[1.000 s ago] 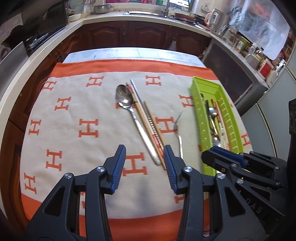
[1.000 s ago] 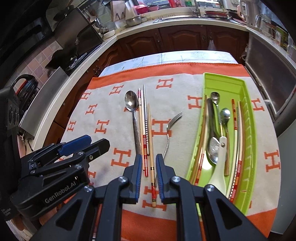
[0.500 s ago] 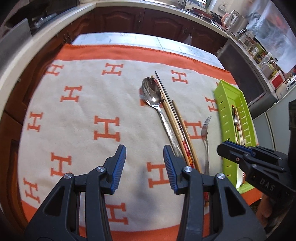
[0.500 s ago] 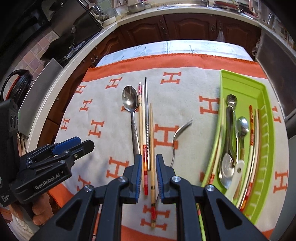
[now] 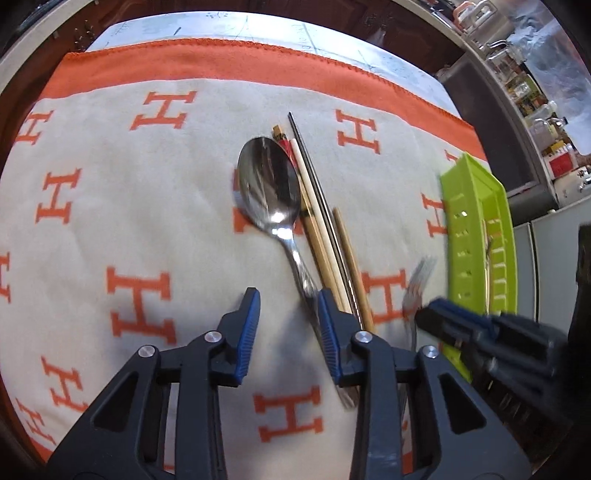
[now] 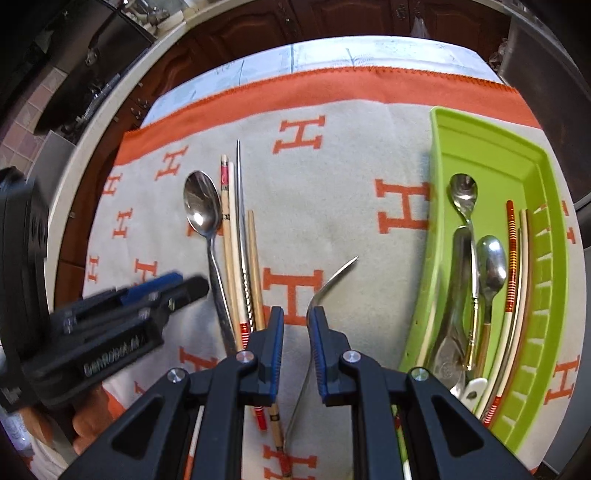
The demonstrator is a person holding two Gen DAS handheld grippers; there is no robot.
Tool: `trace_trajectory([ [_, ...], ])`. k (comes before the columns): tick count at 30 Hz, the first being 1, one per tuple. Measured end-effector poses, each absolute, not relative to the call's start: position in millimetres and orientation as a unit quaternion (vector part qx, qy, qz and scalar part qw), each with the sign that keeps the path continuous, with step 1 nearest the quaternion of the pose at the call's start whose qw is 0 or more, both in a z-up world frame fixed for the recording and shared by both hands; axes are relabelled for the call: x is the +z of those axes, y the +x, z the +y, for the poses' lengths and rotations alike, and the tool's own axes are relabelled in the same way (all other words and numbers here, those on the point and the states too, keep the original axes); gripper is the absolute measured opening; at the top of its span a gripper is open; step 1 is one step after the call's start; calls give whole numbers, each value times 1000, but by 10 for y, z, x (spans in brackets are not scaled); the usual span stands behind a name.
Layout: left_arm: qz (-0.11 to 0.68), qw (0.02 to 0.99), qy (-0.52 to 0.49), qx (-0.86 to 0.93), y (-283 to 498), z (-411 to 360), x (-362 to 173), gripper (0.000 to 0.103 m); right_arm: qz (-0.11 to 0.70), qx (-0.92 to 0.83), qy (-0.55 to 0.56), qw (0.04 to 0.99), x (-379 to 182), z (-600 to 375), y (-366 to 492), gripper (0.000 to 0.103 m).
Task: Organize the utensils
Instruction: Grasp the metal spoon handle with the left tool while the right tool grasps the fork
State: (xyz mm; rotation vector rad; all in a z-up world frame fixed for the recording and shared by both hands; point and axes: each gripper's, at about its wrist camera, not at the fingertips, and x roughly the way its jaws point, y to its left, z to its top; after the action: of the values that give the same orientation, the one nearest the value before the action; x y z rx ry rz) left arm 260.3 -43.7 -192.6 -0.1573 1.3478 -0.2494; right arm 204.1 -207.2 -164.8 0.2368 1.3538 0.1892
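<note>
A home kitchen: dark wooden cabinets [image 6: 369, 22], pale countertop [image 6: 122, 107].

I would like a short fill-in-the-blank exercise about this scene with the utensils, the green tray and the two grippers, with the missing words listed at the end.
1. The large spoon outside the tray lies on a cloth printed with the orange letter ____.
2. The colour of the tray is ____.
3. The utensil lying between the fingers of the right gripper is the ____.
4. The jaws of the left gripper are ____.

Missing words: H; green; fork; open
</note>
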Motion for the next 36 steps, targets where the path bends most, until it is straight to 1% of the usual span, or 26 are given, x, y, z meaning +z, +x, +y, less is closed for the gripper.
trace_trajectory([
  [3,622,771,-82,-106,2728,-421,-1981,22,629,83,100,767,-1704,-2063,2059,15],
  [6,626,768,-90,-100,2821,-428,-2000,21,632,78,89,766,-1753,-2046,2068,15],
  [7,627,767,-91,-99,2846,-430,-2005,21,633,77,87,765,-1769,-2048,2070,13],
  [12,634,764,-75,-91,2927,-525,-2010,21,630,80,78,768,-1774,-2059,2073,13],
  [16,641,762,-44,-79,2928,-629,-2013,21,629,80,63,771,-1779,-2041,2073,10],
  [23,645,760,41,-60,2861,-930,-2039,19,623,83,40,777,-1791,-1981,2046,9],
  [24,646,760,42,-58,2869,-952,-2040,18,621,83,33,778,-1793,-1965,2041,9],
  [25,646,760,41,-59,2876,-967,-2041,16,619,85,30,780,-1794,-1954,2036,7],
  [26,645,761,38,-62,2883,-974,-2040,12,620,88,31,779,-1803,-1947,2034,3],
  [31,641,764,15,-74,2863,-925,-2021,7,615,95,37,782,-1826,-1937,2017,3],
  [33,645,759,-17,-84,2851,-828,-2012,5,615,101,48,781,-1825,-1957,2014,3],
  [36,650,751,-61,-101,2800,-723,-2020,4,612,115,82,778,-1823,-2029,2022,2],
])
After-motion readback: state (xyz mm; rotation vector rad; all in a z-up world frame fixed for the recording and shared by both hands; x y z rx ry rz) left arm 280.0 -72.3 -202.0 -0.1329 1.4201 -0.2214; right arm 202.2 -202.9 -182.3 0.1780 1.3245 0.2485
